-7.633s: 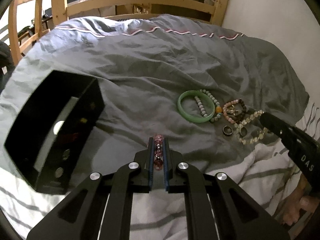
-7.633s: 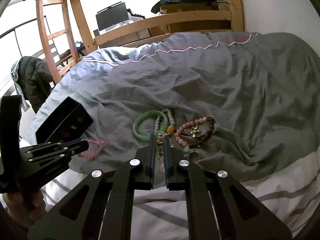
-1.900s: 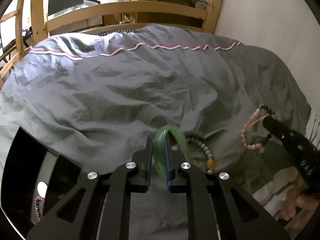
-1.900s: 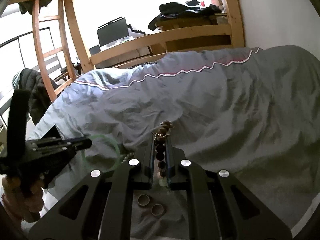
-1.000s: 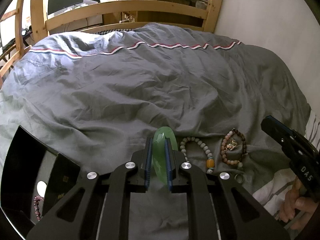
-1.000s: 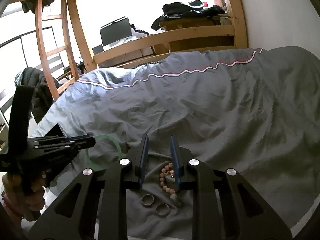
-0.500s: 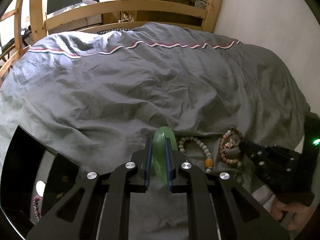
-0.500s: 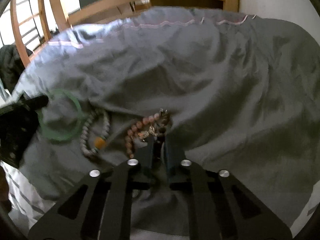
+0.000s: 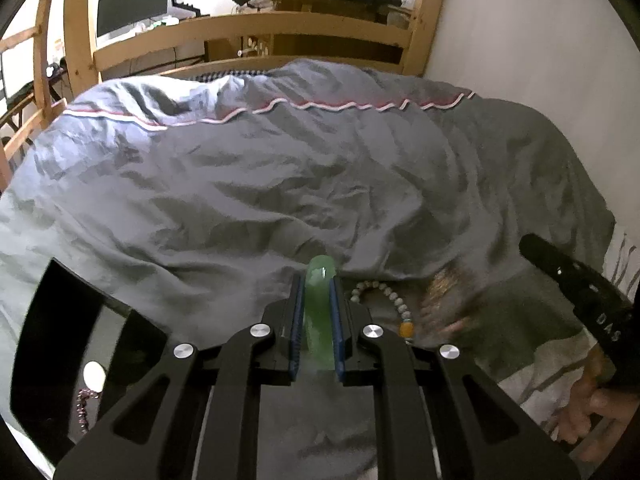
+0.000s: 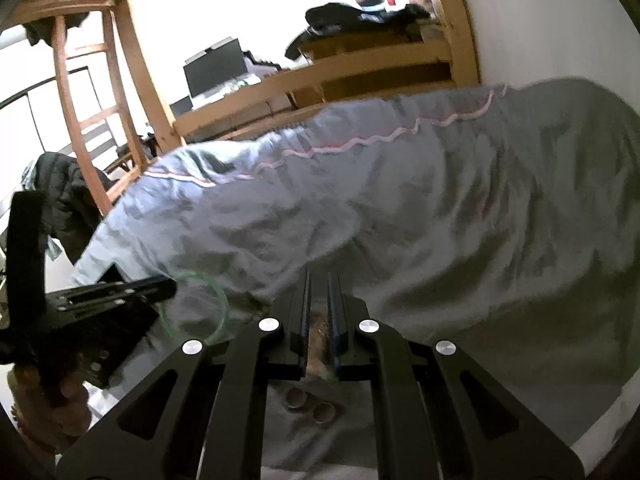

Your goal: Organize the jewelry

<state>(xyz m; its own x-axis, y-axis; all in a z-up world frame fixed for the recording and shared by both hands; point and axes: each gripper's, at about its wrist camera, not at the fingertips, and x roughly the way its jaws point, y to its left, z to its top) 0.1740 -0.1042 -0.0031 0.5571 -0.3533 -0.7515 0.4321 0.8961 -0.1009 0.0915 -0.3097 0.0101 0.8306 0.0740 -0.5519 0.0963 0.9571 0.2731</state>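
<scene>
My left gripper (image 9: 317, 280) is shut on a green bangle (image 9: 318, 312) and holds it edge-on above the grey duvet (image 9: 280, 184). The bangle also shows in the right wrist view (image 10: 196, 308), beside the left gripper (image 10: 120, 292). A black jewelry box (image 9: 72, 344) sits at lower left with a pink bead bracelet (image 9: 82, 408) inside. A pale bead bracelet with an orange bead (image 9: 384, 300) lies right of the bangle. A blurred pink and brown bracelet (image 9: 444, 304) moves beside the right gripper (image 9: 532, 246). In the right wrist view, that gripper (image 10: 318, 280) has nearly closed jaws with a brownish blur (image 10: 318, 340) between them.
Two metal rings (image 10: 308, 404) lie on the sheet under the right gripper. A wooden bed rail (image 9: 248, 32) runs across the back, and a white wall (image 9: 520, 40) stands to the right. A monitor (image 9: 132, 0) is beyond the rail.
The right gripper has swung up from the jewelry pile; its view now tilts toward the far bed and is blurred. The pink and brown bracelet is moving. The left gripper holds the bangle still.
</scene>
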